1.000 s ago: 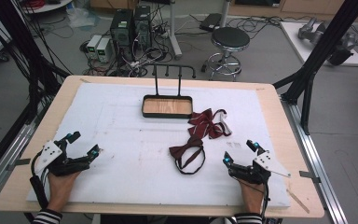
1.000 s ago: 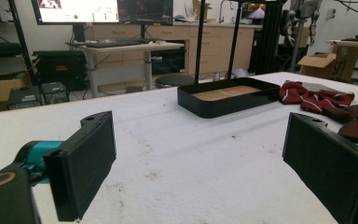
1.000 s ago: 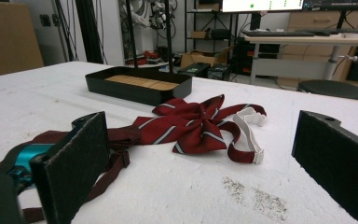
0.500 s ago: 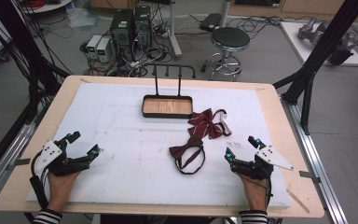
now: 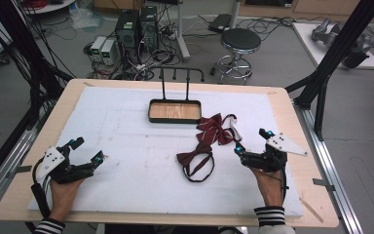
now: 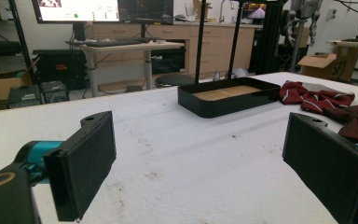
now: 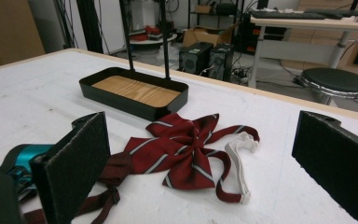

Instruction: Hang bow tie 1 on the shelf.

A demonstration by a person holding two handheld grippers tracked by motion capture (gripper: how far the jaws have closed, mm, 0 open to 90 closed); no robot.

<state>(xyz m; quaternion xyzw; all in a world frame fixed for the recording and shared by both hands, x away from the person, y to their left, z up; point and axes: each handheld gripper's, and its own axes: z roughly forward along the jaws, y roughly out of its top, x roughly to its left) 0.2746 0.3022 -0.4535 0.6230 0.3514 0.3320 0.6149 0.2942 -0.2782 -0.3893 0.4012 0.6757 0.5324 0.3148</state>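
White foam-like sheet covers the table [image 5: 126, 146]; all places below taken from the black tray [image 5: 174, 111] with the wooden floor.

Nearest, person's side: left tongs [image 5: 86, 152] rest on the sheet well short of the tray and off to its left, released, pads wide apart, nothing between them. Left gripper view cuts off both pads at the bottom edge.

Right tongs [image 5: 252, 141] sit short of the tray and to its right, also released, nothing held. Right gripper view crops its far pad at the frame edge.

Between right tongs and tray: plain dark red bow tie [image 5: 196, 156], its strap looped toward the person; right gripper view hides most of it behind the near pad. Closer to the tray, just off its right near corner, the striped red bow tie [image 7: 186, 149] with a white strap; the two ties touch or overlap, cannot tell which.

Tray's upright rack runs out of frame in both gripper views.
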